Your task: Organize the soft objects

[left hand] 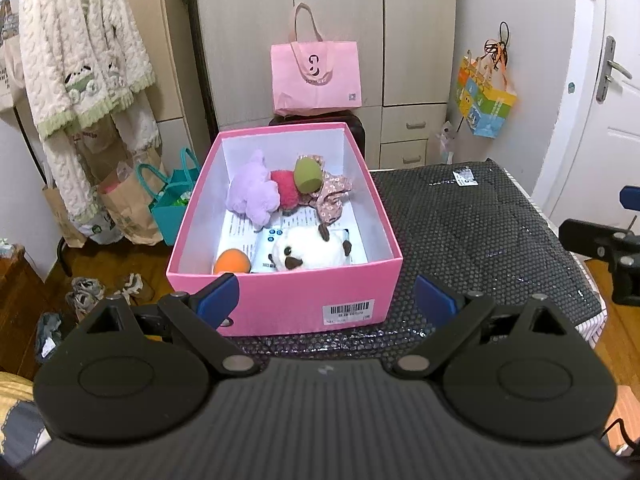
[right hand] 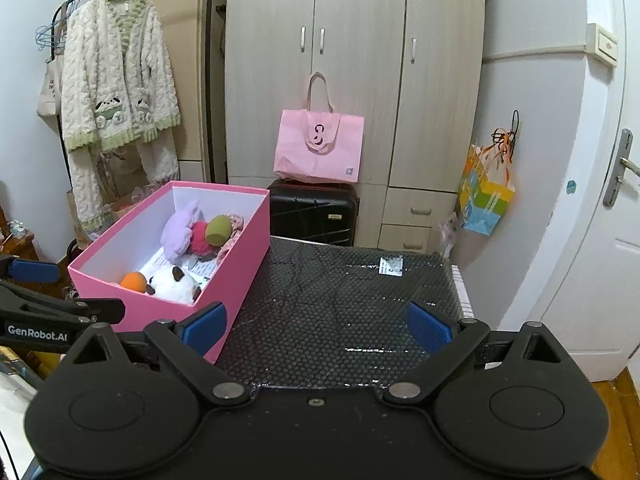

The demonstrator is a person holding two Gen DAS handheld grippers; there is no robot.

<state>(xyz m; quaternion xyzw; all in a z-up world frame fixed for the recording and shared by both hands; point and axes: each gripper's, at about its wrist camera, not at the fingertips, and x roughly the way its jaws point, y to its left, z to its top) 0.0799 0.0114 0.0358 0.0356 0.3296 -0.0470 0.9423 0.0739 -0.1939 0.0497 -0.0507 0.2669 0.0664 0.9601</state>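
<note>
Looking into the pink box (left hand: 280, 300) at the centre of the left wrist view, I count the soft things already inside: a purple plush (left hand: 254, 194), a red pompom (left hand: 286, 192), a green ball (left hand: 307, 176) and a floral cloth (left hand: 332, 196) at the far end, a white plush (left hand: 308, 254) and an orange ball (left hand: 233, 262) at the near end. On the black mat of the tabletop (right hand: 340, 312), right of the box, I see no soft thing left, only a small label, so I judge the sorting nearly finished. My left hand-held gripper (left hand: 326, 300) has its jaws wide apart and empty, before the near wall of the box. My right hand-held gripper (right hand: 316, 326) is also spread and empty, over the bare mat. The box stands at the left edge of the tabletop; the right half is free for moving.
</note>
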